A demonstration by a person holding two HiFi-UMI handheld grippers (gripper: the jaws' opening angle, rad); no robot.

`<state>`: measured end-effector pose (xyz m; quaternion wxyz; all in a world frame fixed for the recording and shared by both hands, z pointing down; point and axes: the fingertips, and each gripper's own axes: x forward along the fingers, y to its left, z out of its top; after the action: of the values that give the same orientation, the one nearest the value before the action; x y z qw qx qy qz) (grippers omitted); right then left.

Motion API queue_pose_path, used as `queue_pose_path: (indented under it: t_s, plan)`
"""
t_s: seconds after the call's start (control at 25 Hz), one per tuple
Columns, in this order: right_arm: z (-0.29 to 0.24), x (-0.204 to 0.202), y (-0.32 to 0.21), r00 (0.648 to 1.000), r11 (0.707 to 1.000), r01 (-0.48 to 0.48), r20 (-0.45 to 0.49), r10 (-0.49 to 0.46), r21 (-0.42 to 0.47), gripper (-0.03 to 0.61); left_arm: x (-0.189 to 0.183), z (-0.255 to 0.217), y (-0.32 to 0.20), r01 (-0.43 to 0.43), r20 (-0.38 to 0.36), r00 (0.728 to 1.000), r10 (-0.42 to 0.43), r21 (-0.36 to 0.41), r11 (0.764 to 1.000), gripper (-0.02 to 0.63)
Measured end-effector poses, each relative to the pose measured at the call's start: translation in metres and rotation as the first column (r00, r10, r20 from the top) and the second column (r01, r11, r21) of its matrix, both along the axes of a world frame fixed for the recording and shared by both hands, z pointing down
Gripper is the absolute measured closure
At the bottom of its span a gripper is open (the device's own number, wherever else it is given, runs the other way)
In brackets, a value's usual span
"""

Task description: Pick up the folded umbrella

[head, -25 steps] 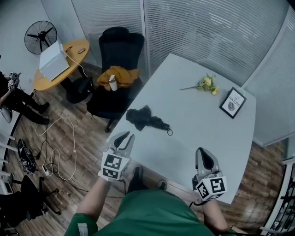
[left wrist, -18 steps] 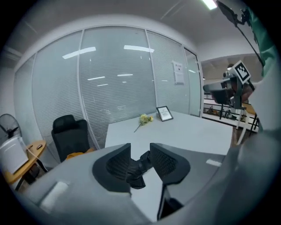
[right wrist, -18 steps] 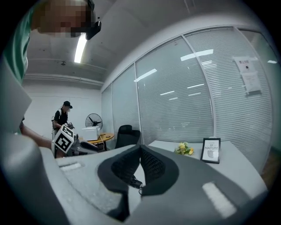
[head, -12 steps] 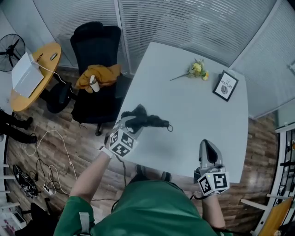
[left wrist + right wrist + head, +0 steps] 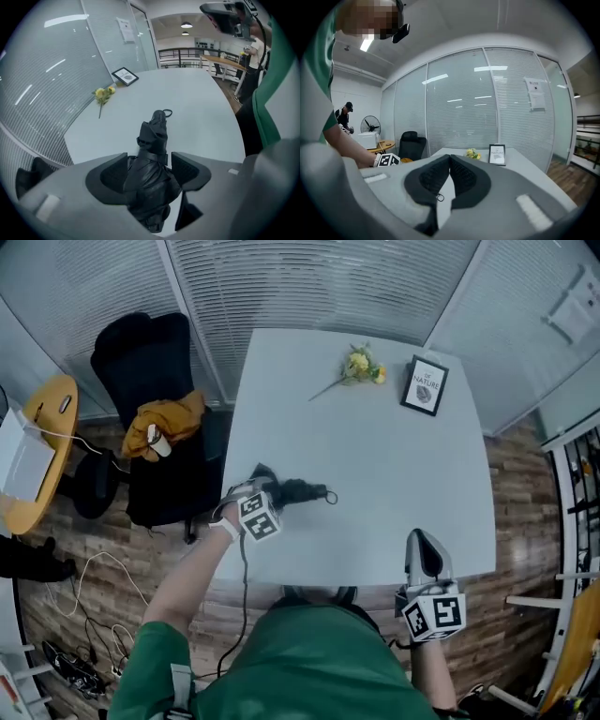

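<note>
Big pale table (image 5: 375, 474) fills the mid of head view. Black office chair (image 5: 141, 371) sits just off its left edge, w/ an orange cloth (image 5: 167, 420) dumped on the seat.

The black folded umbrella (image 5: 298, 491) lies on the table by the left edge, nearer my side. Its bunched end is towards that edge and its wrist loop (image 5: 330, 497) points to table centre.

My L claw (image 5: 264, 493) is on the bunched end. In left gripper view both pads (image 5: 115, 174) sit against the fabric, one each side, and the umbrella fills the gap, so I read it as clamped on the umbrella. The strap (image 5: 154, 155) round its body is about level w/ the pad tips. The rest of it lies along the table.

My R claw (image 5: 421, 542) hovers over the near right part of the table, well apart from the umbrella. Right gripper view shows its jaws pressed together w/ nothing betw them.

On the far side of the table, a picture frame (image 5: 425, 385) is near the right corner. Yellow flowers (image 5: 361, 364) lie just left of it, stem pointing down-left. Both are well apart from the umbrella.
</note>
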<state>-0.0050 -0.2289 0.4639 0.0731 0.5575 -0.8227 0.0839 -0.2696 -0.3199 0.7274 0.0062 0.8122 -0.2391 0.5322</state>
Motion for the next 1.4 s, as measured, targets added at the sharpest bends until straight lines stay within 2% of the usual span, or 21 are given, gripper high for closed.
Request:
queue_pose_path:
  t_s: [0.12, 0.28, 0.4, 0.64, 0.88, 1.0, 1.08, 1.16, 1.28, 1.4]
  plan:
    - [0.008, 0.016, 0.011, 0.998, 0.998, -0.066, 0.005, 0.067, -0.022, 0.575, 0.006, 0.021, -0.006, -0.083, 0.059, 0.994, 0.087, -0.067, 0.994, 0.305]
    - [0.016, 0.032, 0.025, 0.991, 0.990, -0.132, 0.011, 0.133, -0.051, 0.575, 0.016, 0.040, -0.009, -0.115, 0.059, 0.991, 0.124, -0.136, 0.984, 0.305]
    - [0.021, 0.042, 0.032, 0.987, 0.985, -0.161, 0.008, 0.162, -0.061, 0.575, 0.018, 0.051, -0.017, -0.101, 0.072, 0.991, 0.112, -0.144, 0.984, 0.305]
    - [0.027, 0.051, 0.038, 0.985, 0.982, -0.171, -0.001, 0.171, -0.079, 0.575, 0.017, 0.065, -0.023, -0.112, 0.156, 0.979, 0.133, -0.134, 0.985, 0.298]
    - [0.025, 0.046, 0.033, 0.993, 0.989, -0.120, -0.004, 0.120, -0.081, 0.575, 0.016, 0.060, -0.010, -0.131, 0.175, 0.975, 0.140, -0.061, 0.989, 0.316]
    - [0.024, 0.047, 0.027, 0.996, 0.993, -0.090, -0.003, 0.090, -0.081, 0.575, 0.017, 0.048, 0.002, -0.092, 0.116, 0.989, 0.093, -0.015, 0.996, 0.319]
    - [0.025, 0.049, 0.023, 0.997, 0.994, -0.074, 0.003, 0.074, -0.084, 0.575, 0.018, 0.034, 0.007, -0.018, 0.049, 0.999, 0.018, 0.012, 1.000, 0.321]
    - [0.026, 0.050, 0.019, 0.998, 0.995, -0.056, 0.007, 0.057, -0.088, 0.575, 0.021, 0.017, 0.012, 0.074, -0.028, 0.997, -0.074, 0.028, 0.997, 0.321]
    - [0.026, 0.049, 0.012, 1.000, 0.996, -0.025, 0.012, 0.026, -0.091, 0.575, 0.025, -0.009, 0.019, 0.208, -0.153, 0.967, -0.202, 0.028, 0.978, 0.322]
    - [0.027, 0.048, 0.005, 1.000, 0.996, 0.008, 0.022, -0.006, -0.090, 0.575, 0.034, -0.037, 0.027, 0.304, -0.299, 0.910, -0.287, 0.010, 0.953, 0.322]
